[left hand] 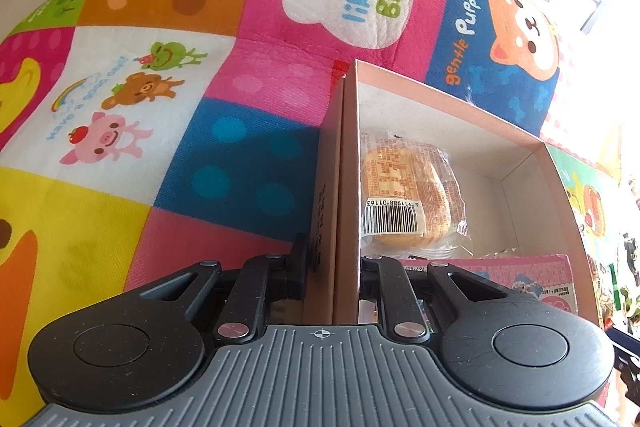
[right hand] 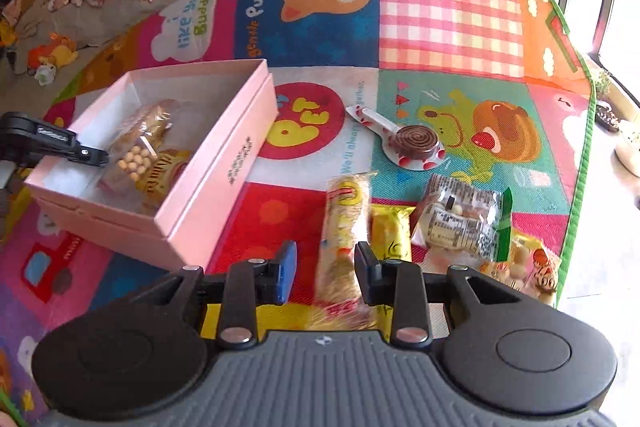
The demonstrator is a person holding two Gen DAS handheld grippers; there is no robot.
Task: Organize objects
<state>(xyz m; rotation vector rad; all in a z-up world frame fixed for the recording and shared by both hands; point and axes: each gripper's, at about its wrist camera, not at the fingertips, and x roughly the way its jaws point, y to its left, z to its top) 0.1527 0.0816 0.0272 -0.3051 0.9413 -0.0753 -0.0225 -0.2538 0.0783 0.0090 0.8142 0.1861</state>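
A pink cardboard box [right hand: 224, 163] lies open on a colourful play mat. My left gripper [left hand: 334, 267] is shut on the box's side wall [left hand: 348, 187]; its arm shows in the right wrist view [right hand: 52, 143] at the box's left end. Inside the box lie a wrapped round biscuit [left hand: 404, 195], a pink carton [left hand: 520, 279] and a bag of small balls [right hand: 136, 155]. My right gripper [right hand: 326, 267] is open, its fingers on either side of a long yellow snack pack [right hand: 344, 227] lying on the mat.
Right of the long pack lie a yellow packet [right hand: 392, 239], a clear bag with a green edge [right hand: 464, 223] and more snack bags [right hand: 524, 263]. A swirl lollipop [right hand: 408, 143] lies further out. The mat's green edge [right hand: 576, 187] is at the right. Clothes and soft toys [right hand: 52, 55] lie beyond the mat.
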